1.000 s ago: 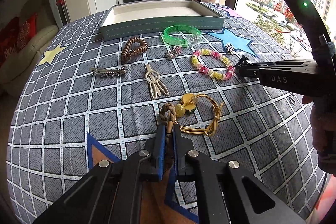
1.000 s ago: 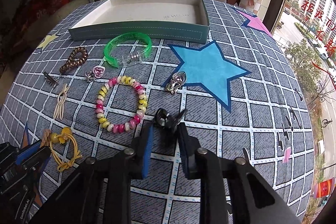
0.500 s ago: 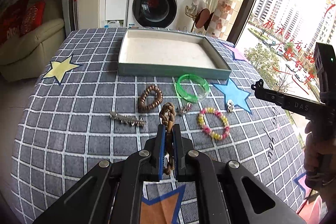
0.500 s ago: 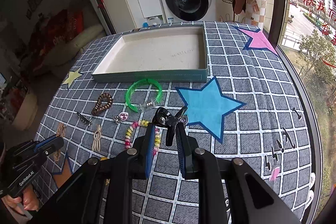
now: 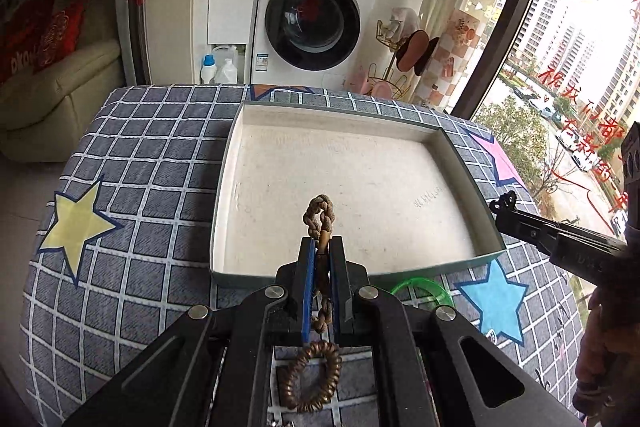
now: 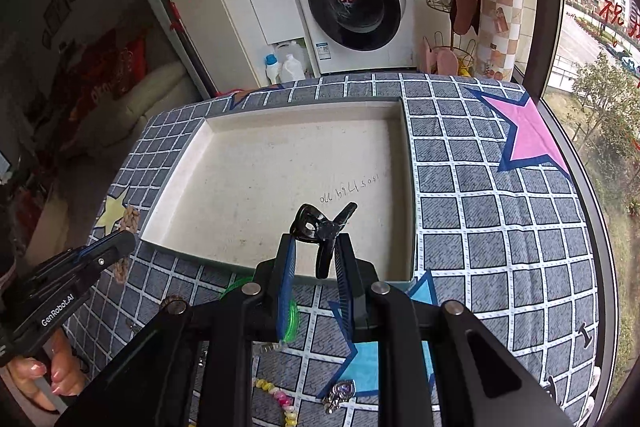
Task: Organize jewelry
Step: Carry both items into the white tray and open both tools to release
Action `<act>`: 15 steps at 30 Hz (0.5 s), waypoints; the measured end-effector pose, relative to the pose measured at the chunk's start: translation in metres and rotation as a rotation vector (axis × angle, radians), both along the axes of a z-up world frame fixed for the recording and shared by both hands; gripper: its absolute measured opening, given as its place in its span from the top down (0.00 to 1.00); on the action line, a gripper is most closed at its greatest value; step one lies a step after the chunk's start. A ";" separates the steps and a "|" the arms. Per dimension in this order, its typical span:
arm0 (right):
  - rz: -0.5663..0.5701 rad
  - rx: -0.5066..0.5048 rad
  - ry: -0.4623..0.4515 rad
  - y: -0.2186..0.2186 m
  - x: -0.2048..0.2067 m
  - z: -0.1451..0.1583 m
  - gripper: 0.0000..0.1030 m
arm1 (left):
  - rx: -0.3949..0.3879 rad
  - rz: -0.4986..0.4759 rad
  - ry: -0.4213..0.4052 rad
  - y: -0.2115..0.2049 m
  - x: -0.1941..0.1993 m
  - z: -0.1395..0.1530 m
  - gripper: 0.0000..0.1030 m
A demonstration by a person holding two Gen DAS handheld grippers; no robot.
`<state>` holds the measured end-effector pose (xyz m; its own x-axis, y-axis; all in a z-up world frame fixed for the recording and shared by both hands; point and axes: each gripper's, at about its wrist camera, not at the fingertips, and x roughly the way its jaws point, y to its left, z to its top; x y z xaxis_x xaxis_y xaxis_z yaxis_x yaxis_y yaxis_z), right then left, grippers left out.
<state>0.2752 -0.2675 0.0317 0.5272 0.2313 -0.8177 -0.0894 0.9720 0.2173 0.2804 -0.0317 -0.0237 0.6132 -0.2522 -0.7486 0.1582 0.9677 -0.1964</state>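
My left gripper (image 5: 320,247) is shut on a brown braided hair tie (image 5: 319,217) and holds it above the near edge of the shallow teal tray (image 5: 218,211) with a white floor. My right gripper (image 6: 316,247) is shut on a black hair clip (image 6: 322,227) and holds it above the tray's (image 6: 406,163) near right part. The right gripper also shows in the left wrist view (image 5: 505,203), and the left gripper in the right wrist view (image 6: 120,239). The tray holds nothing.
On the checked cloth (image 5: 132,163) near the tray lie a green bangle (image 5: 420,287), a brown spiral hair tie (image 5: 312,375), a beaded bracelet (image 6: 280,399) and a silver pendant (image 6: 340,393). A washing machine (image 5: 316,15) stands beyond the table. A window is at the right.
Both grippers have risen from the cloth and moved forward with their items, from above the jewelry to above the tray's near edge.
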 end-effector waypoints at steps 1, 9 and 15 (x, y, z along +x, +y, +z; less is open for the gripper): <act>-0.003 0.000 0.006 0.001 0.007 -0.004 0.79 | 0.016 0.002 0.004 -0.003 0.009 -0.005 0.81; -0.008 -0.011 0.071 0.008 0.043 -0.043 0.79 | 0.122 -0.004 0.042 -0.021 0.047 -0.037 0.81; -0.021 -0.018 0.125 0.010 0.052 -0.064 0.79 | 0.189 -0.004 0.075 -0.026 0.057 -0.052 0.81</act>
<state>0.3270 -0.2579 -0.0328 0.4253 0.2058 -0.8814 -0.0426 0.9773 0.2076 0.3372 -0.0579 -0.0753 0.5528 -0.1058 -0.8266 0.1542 0.9878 -0.0232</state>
